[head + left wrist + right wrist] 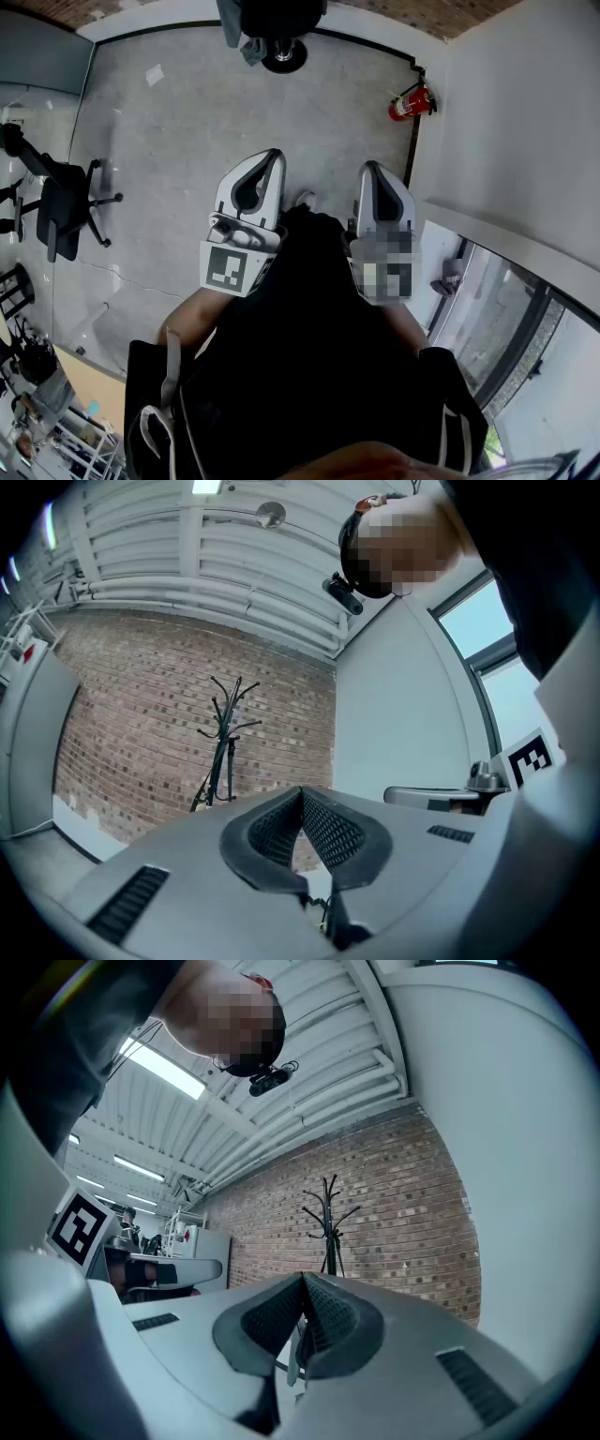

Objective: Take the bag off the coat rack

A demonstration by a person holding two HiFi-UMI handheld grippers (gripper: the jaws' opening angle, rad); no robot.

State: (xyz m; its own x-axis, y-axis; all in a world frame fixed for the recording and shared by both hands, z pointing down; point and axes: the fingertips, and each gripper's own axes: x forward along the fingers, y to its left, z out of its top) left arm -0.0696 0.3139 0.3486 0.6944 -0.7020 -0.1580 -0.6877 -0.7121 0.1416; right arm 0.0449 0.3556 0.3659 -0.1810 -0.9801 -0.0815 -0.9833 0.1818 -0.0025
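Note:
The black coat rack (225, 742) stands far ahead against the brick wall, and its upper hooks look bare in both gripper views (328, 1218). In the head view its round base (283, 58) sits at the top edge, with a dark bulky thing (272, 14), perhaps the bag, and grey-blue cloth (231, 26) hanging over it. My left gripper (270, 159) and right gripper (369, 171) are held close to my body, side by side, well short of the rack. Both are shut, their pads (302, 799) (302, 1288) meeting at the tips with nothing between them.
A red fire extinguisher (410, 103) stands by the white wall (525, 122) on the right. A black office chair (61, 211) is at the left. Glass panels (506, 328) run along the lower right. Grey concrete floor (187, 131) lies between me and the rack.

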